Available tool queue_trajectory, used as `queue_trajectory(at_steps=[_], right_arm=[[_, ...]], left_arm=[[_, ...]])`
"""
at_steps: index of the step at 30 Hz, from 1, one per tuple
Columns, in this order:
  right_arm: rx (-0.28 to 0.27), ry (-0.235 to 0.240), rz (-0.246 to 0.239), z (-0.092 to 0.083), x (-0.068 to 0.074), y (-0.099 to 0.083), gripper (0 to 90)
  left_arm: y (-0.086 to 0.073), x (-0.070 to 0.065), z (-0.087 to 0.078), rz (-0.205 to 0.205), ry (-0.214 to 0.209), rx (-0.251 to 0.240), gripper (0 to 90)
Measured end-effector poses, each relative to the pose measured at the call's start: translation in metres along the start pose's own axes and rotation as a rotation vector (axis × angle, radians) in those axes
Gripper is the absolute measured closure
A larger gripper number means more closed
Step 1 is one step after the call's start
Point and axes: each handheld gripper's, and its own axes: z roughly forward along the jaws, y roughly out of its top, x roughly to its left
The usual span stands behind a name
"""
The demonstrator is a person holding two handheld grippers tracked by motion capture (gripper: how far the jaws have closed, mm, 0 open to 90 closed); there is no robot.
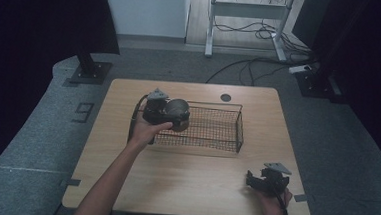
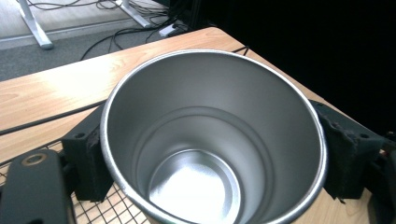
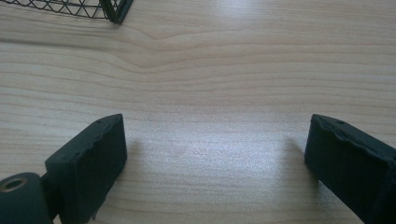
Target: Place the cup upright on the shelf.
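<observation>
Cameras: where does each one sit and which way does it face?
High view: above the near table edge, looking forward and down; both forearms, left tongs, right tongs.
Left gripper view: on the left tongs, looking into the cup; pads clamp it.
Right gripper view: on the right tongs, facing bare table, open.
Shared: basket.

Numeral 9 marked on grey floor (image 1: 83, 112)

Looks like a lab or recording room, not a home. Lone wooden tabletop (image 1: 188, 187) on grey carpet tiles (image 1: 36, 143), black curtains (image 1: 38, 18) hung left and right on floor stands, loose cables (image 1: 251, 66) and a bare metal desk frame (image 1: 249, 11) at the far side.
</observation>
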Motion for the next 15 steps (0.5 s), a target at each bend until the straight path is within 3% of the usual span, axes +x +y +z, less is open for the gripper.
queue_trajectory(at_steps=[6, 15], right_arm=[[0.000, 0.000, 0.000, 0.000, 0.000, 0.000, 5.6], [0.000, 0.000, 0.000, 0.000, 0.000, 0.000, 5.7]], left_arm=[[0.004, 0.001, 0.006, -0.010, -0.013, 0.006, 14.9], [0.014, 0.002, 0.015, -0.007, 0.005, 0.020, 14.9]])
